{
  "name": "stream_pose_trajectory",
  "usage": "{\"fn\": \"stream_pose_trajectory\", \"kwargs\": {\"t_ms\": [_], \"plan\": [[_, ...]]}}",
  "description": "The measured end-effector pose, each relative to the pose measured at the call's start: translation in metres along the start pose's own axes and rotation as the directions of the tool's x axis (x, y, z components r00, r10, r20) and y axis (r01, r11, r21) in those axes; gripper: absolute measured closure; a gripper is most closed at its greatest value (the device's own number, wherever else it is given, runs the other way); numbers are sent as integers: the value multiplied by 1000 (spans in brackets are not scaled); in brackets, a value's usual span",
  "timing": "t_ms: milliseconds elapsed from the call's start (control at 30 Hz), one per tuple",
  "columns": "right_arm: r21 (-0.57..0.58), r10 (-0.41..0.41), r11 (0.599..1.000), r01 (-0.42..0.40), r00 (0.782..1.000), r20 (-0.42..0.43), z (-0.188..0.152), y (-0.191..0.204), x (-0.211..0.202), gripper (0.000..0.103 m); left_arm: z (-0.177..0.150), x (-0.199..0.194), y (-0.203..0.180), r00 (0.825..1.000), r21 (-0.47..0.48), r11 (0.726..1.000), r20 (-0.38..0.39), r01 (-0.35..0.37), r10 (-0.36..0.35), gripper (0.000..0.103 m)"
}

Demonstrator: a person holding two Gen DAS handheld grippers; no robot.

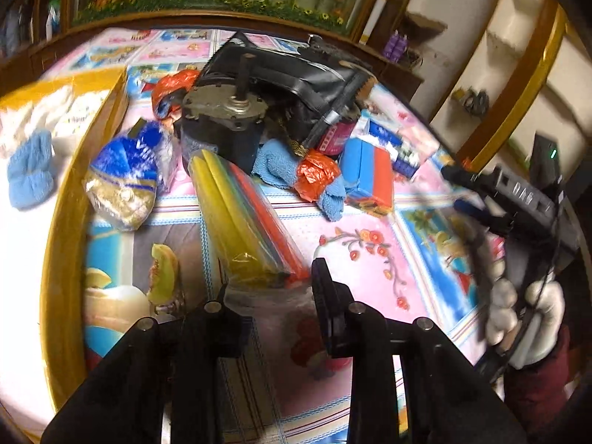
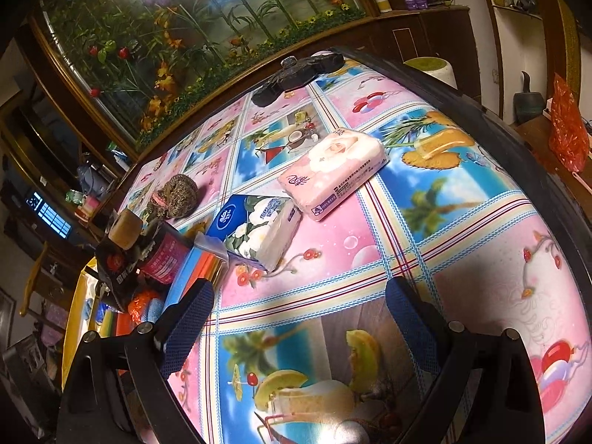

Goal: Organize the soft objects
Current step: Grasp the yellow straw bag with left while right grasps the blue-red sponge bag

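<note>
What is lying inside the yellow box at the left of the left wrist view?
A light blue knitted piece lies on white material inside the yellow box. What sits below the white layer is covered, and motion blur hides further detail.

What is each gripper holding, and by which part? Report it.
The left gripper appears to clamp the clear pack of coloured sheets by its near end. The right gripper is open and holds nothing.

Dark wood cabinets [image 2: 436, 33], floral mural [image 2: 192, 26], white shelves [image 1: 518, 74].
</note>
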State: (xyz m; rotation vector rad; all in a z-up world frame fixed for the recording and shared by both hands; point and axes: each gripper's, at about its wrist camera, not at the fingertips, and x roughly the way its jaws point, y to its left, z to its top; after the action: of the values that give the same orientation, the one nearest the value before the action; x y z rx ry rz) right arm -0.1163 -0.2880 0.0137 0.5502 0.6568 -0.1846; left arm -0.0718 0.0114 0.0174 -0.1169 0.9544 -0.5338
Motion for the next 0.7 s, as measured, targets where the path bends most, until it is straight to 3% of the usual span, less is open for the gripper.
{"fn": "stream_pose_trajectory", "kwargs": {"t_ms": [100,167,300,400,500,700], "plan": [[-54,-14,998,13,1000,-18,0,9,-4,8,0,-1,18,995,-88,992,12,95,-94,77],[-62,-3,998,2,1000,-24,2,14,-10,8,0,-1,22,993,-110,986,15,122,-121,77],[-20,4,1000,-5,1000,-23,16,15,-19,9,-3,-2,11,997,-70,994,16,79,-78,77],[17,-50,999,50,999,-12,33,6,-20,8,-5,-3,8,998,-55,996,20,65,-64,77],[24,-99,995,101,994,-54,48,2,-9,8,-5,-2,12,996,-75,993,23,86,-84,77],[-18,-4,1000,2,990,-142,40,38,6,15,-6,-3,14,995,-86,991,26,98,-96,77]]}}
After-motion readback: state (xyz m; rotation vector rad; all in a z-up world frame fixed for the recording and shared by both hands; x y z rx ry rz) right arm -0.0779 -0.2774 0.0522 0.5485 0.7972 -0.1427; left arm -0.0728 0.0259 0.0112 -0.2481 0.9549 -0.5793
